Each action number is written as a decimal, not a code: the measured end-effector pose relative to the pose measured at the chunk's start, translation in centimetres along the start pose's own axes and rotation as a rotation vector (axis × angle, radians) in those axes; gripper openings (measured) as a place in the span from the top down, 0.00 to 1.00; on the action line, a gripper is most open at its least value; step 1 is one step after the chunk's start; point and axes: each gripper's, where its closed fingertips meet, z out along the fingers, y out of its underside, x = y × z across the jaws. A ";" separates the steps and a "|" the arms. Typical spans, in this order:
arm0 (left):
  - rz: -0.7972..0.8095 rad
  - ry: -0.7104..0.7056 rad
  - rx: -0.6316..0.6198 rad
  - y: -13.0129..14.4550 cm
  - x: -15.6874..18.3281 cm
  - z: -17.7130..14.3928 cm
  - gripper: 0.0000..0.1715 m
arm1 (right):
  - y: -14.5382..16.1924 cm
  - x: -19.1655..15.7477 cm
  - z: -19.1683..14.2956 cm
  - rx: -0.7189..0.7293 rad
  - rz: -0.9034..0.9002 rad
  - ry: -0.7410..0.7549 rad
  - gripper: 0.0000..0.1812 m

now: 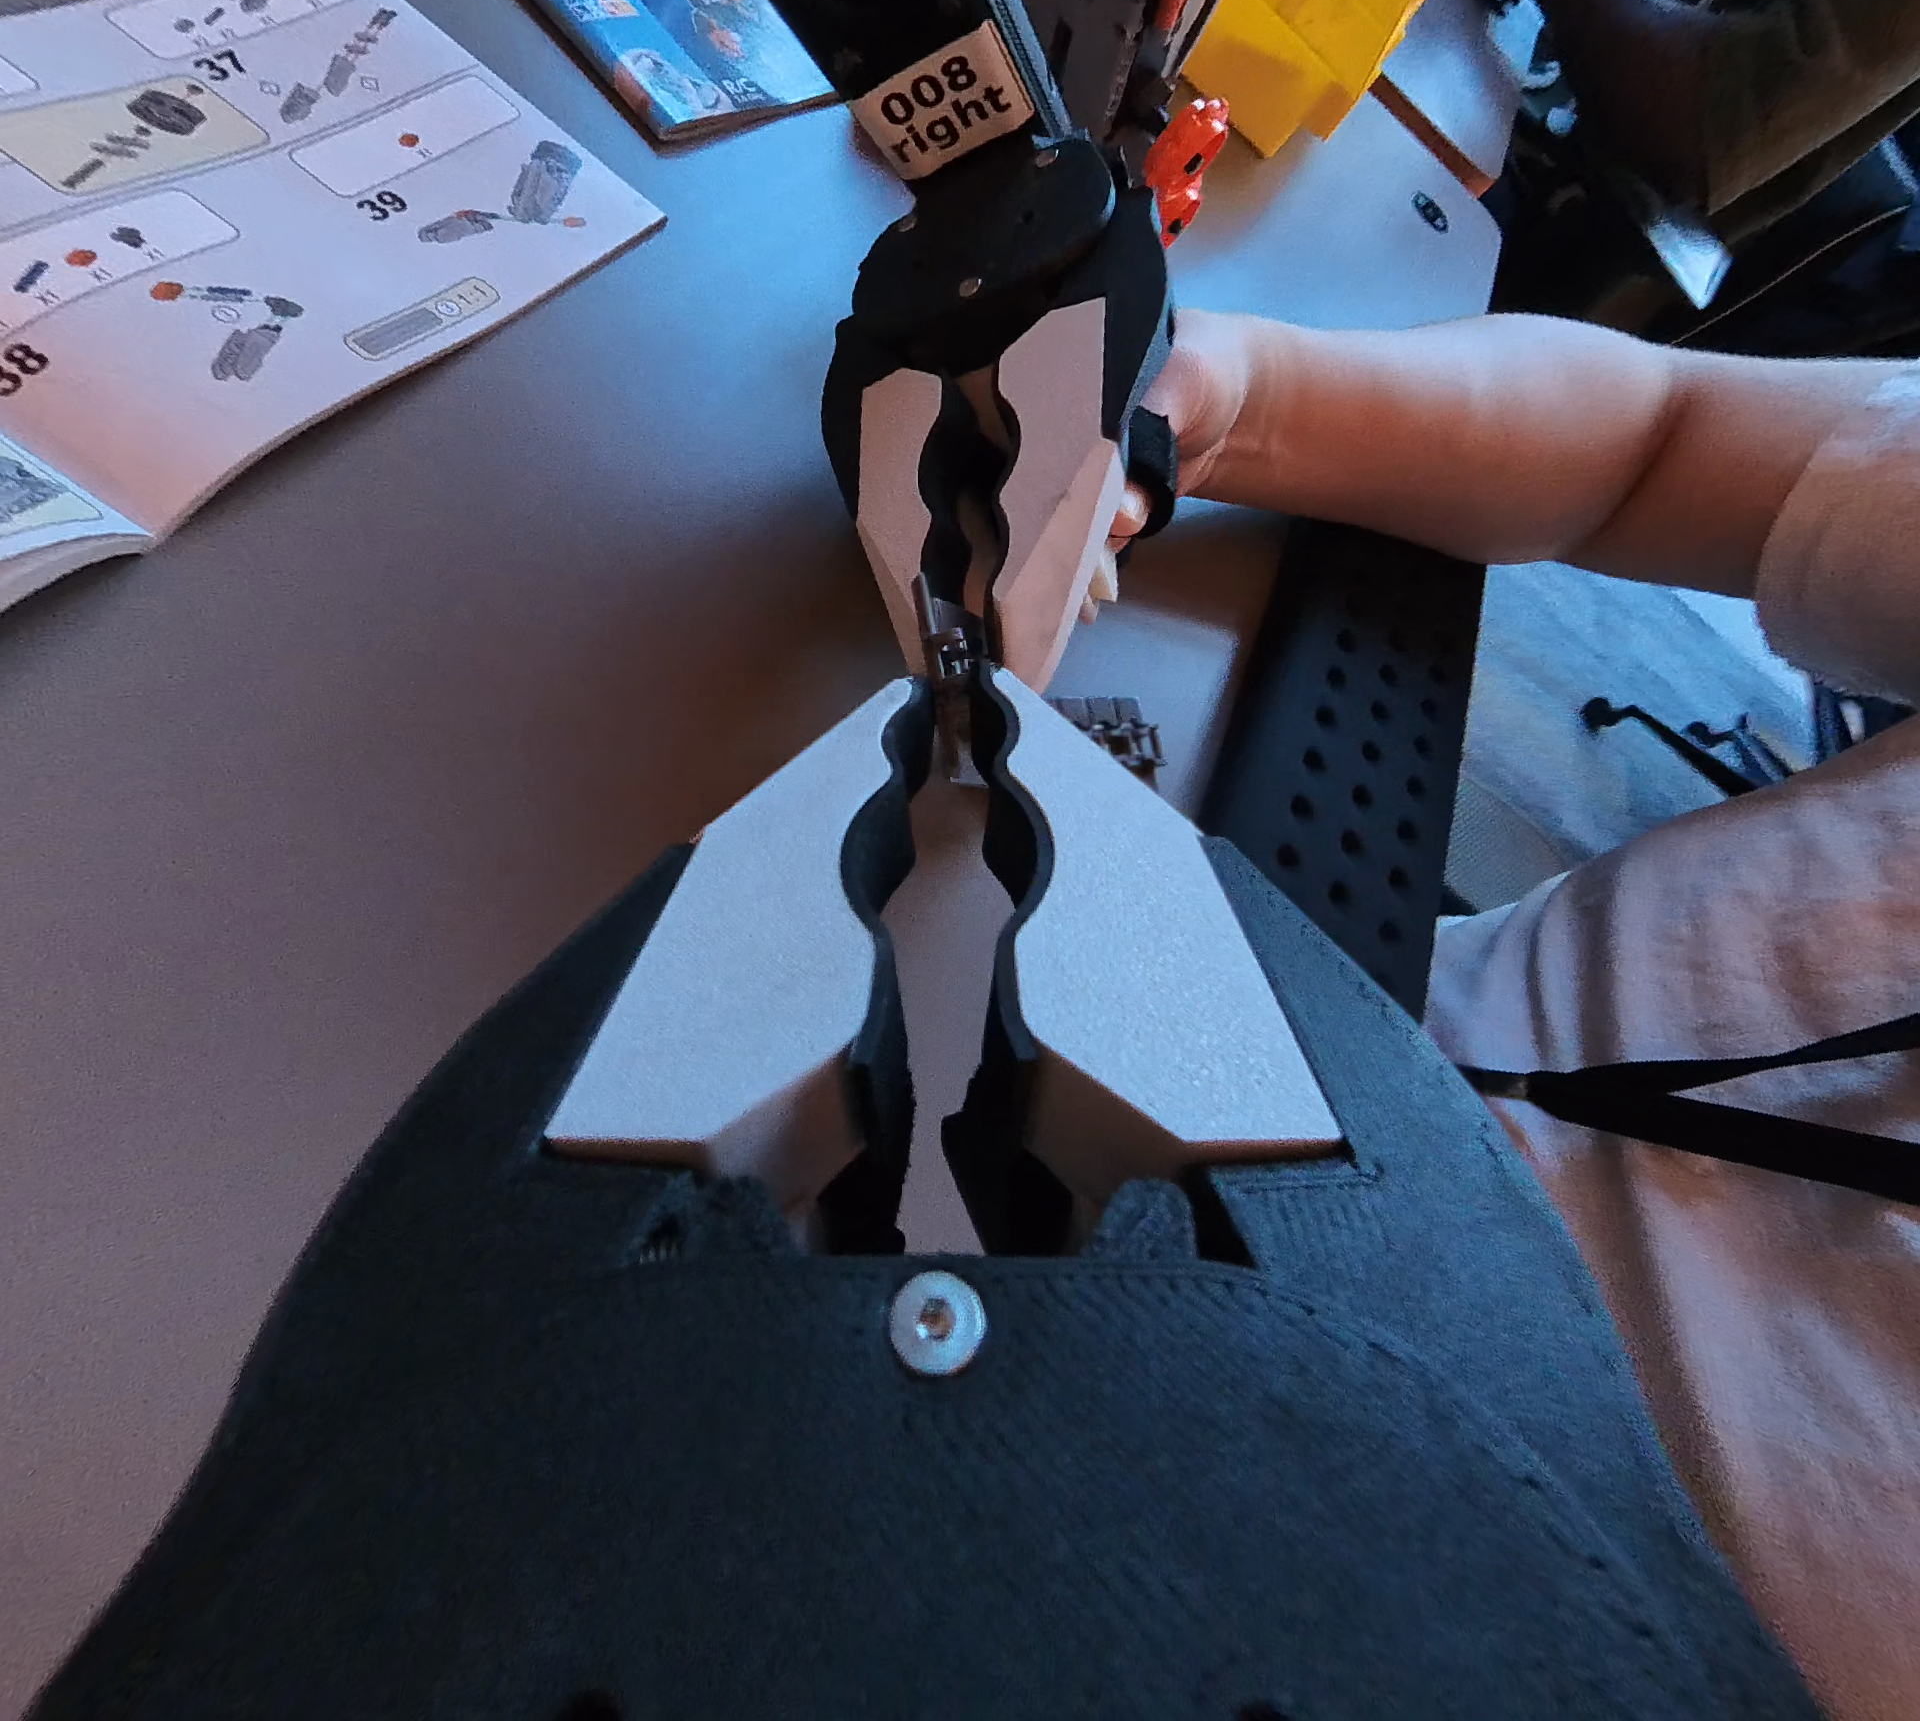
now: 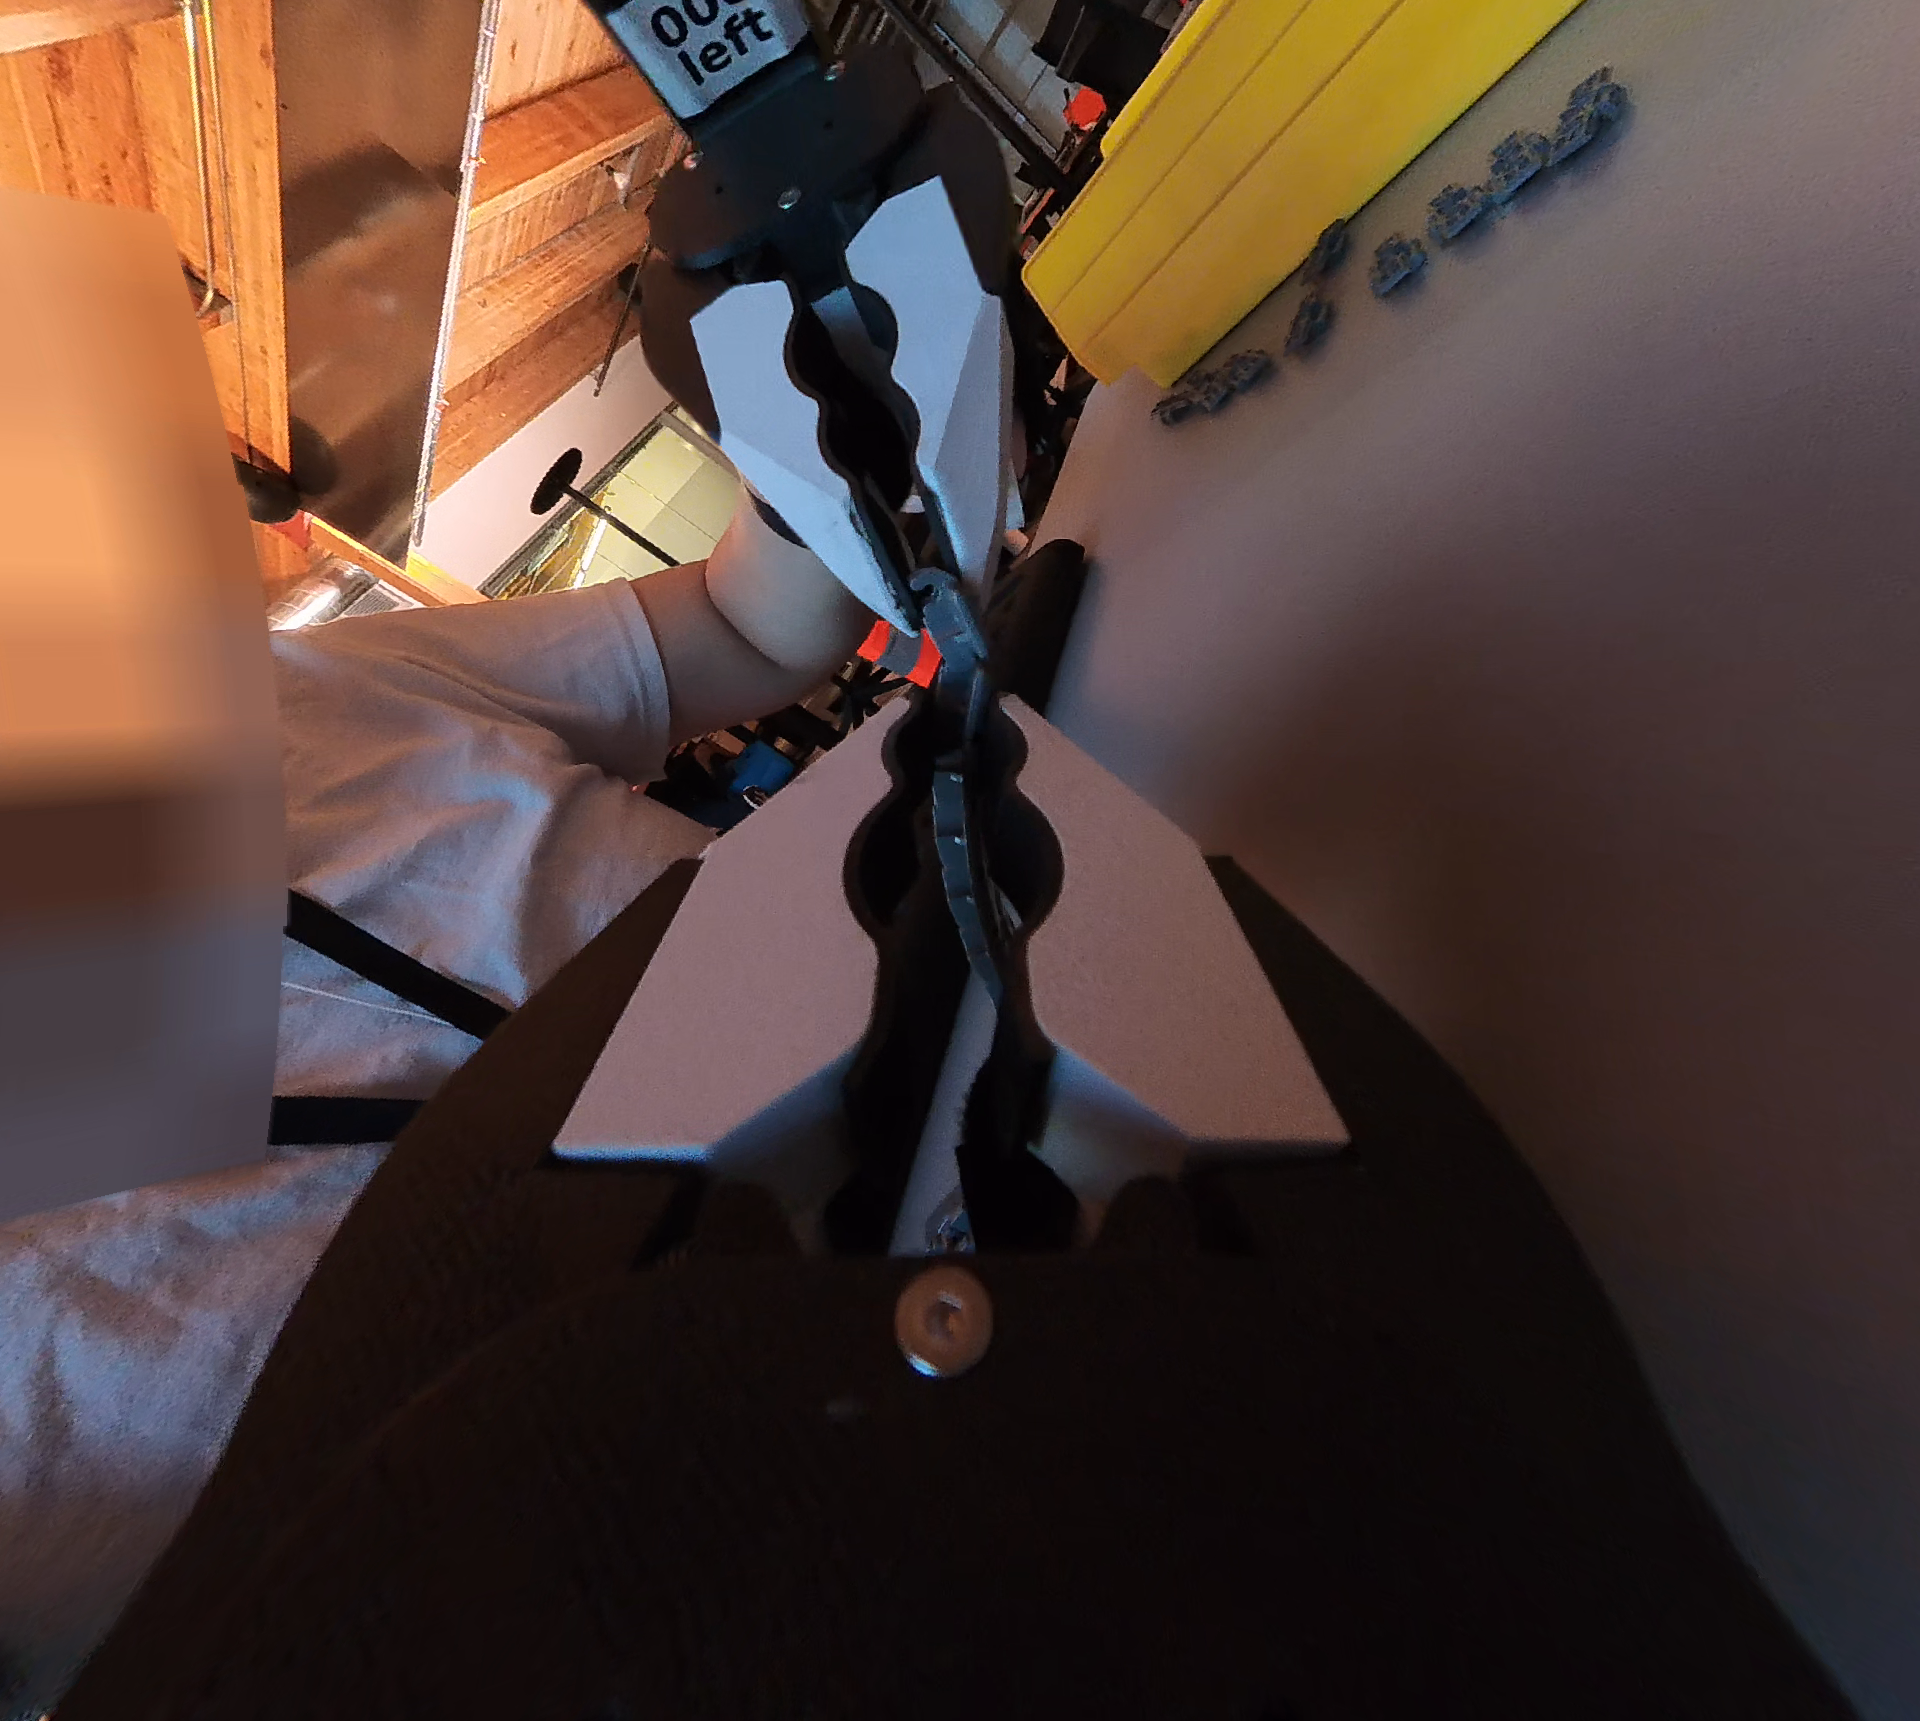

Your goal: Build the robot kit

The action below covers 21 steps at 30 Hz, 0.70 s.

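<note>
Closing nearly shut at frame centre, left gripper (image 1: 951,695) is pinching a small grey link piece (image 1: 954,669); right gripper (image 2: 961,715) is clamping a grey track chain (image 2: 971,882). Tips meeting; misalignment risks dropping either onto the table (image 1: 520,684). Booklet (image 1: 260,217) lying upper left.

Grey link chain (image 2: 961,830) betw. both tongs' tips

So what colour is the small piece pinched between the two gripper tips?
Dark grey piece, best seen in the right wrist view, between the left gripper and right gripper.
</note>
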 end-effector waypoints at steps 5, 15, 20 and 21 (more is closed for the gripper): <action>0.053 -0.046 -0.003 0.0 -0.1 0.1 0.96 | 0.0 0.1 0.0 -0.001 0.000 0.005 0.98; 0.085 -0.095 0.012 0.3 -0.4 0.4 0.96 | 0.1 0.4 0.0 -0.004 0.006 0.028 0.99; 0.087 -0.109 0.044 0.1 -0.6 0.5 0.96 | -0.1 0.5 -0.2 0.010 0.023 0.025 0.99; 0.089 -0.115 0.045 0.1 -0.7 0.5 0.96 | -0.1 0.5 -0.1 0.012 0.025 0.028 0.99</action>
